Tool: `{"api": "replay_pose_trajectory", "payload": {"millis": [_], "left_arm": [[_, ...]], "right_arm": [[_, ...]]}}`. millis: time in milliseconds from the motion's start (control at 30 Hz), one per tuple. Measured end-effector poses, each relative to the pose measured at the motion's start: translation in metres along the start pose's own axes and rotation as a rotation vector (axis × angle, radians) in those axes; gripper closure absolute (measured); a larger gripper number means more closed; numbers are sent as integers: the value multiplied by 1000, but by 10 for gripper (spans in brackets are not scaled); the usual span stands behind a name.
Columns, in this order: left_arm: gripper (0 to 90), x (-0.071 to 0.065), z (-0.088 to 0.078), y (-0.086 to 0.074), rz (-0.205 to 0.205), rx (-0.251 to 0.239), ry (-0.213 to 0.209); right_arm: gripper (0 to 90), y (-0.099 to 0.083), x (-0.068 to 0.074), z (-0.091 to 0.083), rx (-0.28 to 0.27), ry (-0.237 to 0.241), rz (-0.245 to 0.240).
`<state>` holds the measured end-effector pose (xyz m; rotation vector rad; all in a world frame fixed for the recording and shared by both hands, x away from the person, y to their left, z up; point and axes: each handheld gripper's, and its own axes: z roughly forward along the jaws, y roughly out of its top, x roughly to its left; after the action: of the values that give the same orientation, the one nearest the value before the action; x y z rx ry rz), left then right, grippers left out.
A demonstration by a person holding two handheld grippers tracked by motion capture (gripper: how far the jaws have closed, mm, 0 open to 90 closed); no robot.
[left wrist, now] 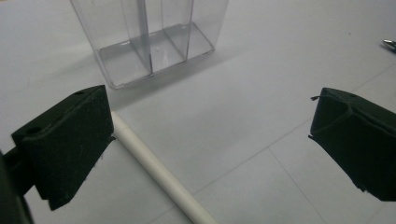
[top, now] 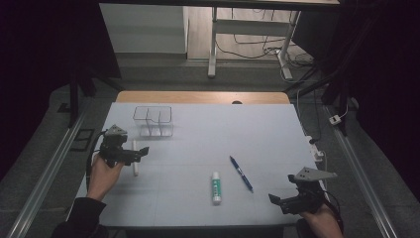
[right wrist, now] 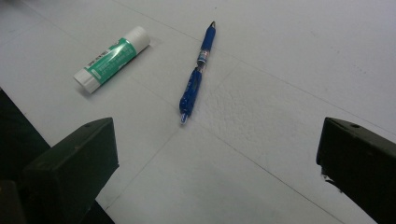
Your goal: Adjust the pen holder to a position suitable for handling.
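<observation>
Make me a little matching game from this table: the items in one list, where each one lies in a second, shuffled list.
Things:
1. clear plastic divided container
2. white slim pen-like stick
3. white-and-green glue stick
4. blue ballpoint pen

Places:
A. lying flat near the table's front middle, left of the blue one
B. standing at the far left of the white table top
C. lying right beside the left hand-held gripper
D. lying at a slant, the thing nearest the right hand-held gripper

Pairs: 1-B, 2-C, 3-A, 4-D
</observation>
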<state>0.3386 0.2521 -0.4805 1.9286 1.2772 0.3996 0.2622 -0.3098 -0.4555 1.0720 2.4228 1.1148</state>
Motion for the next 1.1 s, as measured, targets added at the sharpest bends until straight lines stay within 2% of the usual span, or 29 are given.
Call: {"api": "replay_pose_trajectory", "payload": {"millis": [100, 300, 433, 800, 867, 967, 1000, 1033, 1067, 1100], "left_arm": [[0, 4, 4, 4, -9, 0, -5], [0, 12, 10, 11, 12, 1, 3], [0, 17, 14, 13, 8, 1, -1], [7, 30, 29, 21, 17, 33, 38], [53, 32, 29, 21, 19, 39, 69], [171, 39, 26, 21, 34, 51, 99], [224, 39, 26, 21, 34, 51, 99], [224, 41, 26, 20, 32, 52, 97], [281, 43, 25, 20, 29, 55, 103], [385, 45, 25, 20, 26, 58, 112]], "right_arm": [[0, 0, 0, 0, -1, 3, 1], [0, 0, 0, 1, -1, 4, 0], [0, 0, 0, 1, 3, 2, -1], [0, 0, 0, 1, 7, 4, -3], [0, 0, 0, 1, 9, 2, -3], [0, 0, 0, 1, 10, 1, -5], [0, 0, 0, 1, 10, 2, -6], [0, 0, 0, 1, 10, 2, -6], [0, 0, 0, 1, 10, 3, -7], [0, 0, 1, 1, 11, 3, -6]]}}
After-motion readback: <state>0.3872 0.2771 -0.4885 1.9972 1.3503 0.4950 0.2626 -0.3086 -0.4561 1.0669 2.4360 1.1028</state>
